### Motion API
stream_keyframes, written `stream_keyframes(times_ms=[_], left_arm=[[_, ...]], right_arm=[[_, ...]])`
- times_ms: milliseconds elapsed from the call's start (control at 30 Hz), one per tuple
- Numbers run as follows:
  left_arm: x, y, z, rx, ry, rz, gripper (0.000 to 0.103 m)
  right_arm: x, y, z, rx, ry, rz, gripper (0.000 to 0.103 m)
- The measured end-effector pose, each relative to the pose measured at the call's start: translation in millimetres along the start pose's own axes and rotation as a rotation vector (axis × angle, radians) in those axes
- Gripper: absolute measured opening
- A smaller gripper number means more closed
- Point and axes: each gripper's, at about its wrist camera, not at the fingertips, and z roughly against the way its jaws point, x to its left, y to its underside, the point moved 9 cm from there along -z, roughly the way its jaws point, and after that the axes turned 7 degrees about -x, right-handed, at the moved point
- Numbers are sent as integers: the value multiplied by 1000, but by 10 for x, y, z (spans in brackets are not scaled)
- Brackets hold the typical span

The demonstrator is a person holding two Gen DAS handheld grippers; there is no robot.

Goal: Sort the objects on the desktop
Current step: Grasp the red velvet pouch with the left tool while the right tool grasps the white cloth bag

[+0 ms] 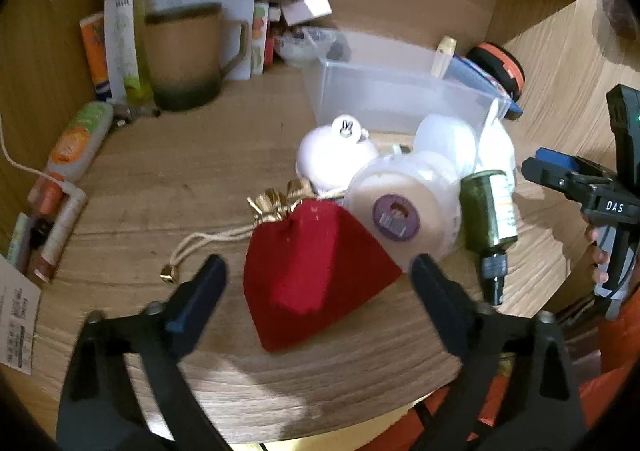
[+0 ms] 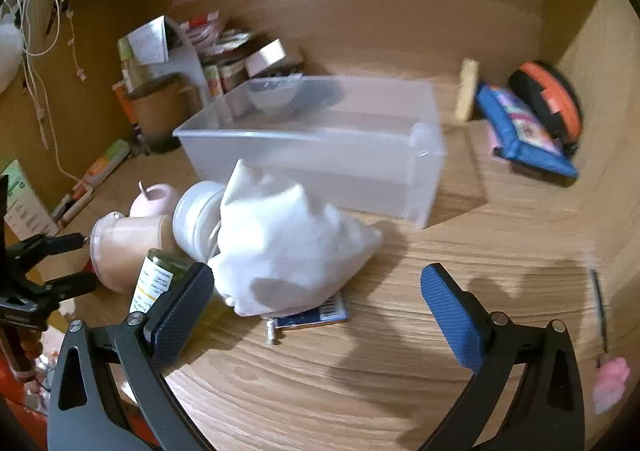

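A red velvet pouch [image 1: 312, 271] with a gold top lies on the wooden desk between the fingers of my open, empty left gripper [image 1: 318, 275]. Behind it lie a white round jar [image 1: 400, 211], a green bottle [image 1: 490, 207] and a white pouch [image 2: 288, 247]. A clear plastic bin [image 2: 320, 147] stands behind them; it also shows in the left wrist view [image 1: 400, 95]. My right gripper [image 2: 316, 291] is open and empty, just in front of the white pouch; it shows at the right edge of the left wrist view [image 1: 560, 175].
A brown mug [image 1: 188, 55], bottles and boxes crowd the back left corner. A blue booklet [image 2: 524, 131] and an orange-black round case [image 2: 548, 99] sit at the back right. A small blue card [image 2: 316, 317] lies under the white pouch. A pink item [image 2: 610, 387] lies at the right edge.
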Motion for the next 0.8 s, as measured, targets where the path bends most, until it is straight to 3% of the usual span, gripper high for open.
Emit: stream_keyframes(times_ms=[367, 633, 800], left_arm=[[155, -32, -154, 19, -47, -10, 86], [262, -140, -254, 19, -75, -31, 84], [270, -189, -270, 15, -63, -37, 76]], right_arm=[[80, 97, -427, 137, -61, -6, 103], [60, 73, -580, 151, -61, -3, 102], [83, 52, -627, 143, -59, 34, 90]])
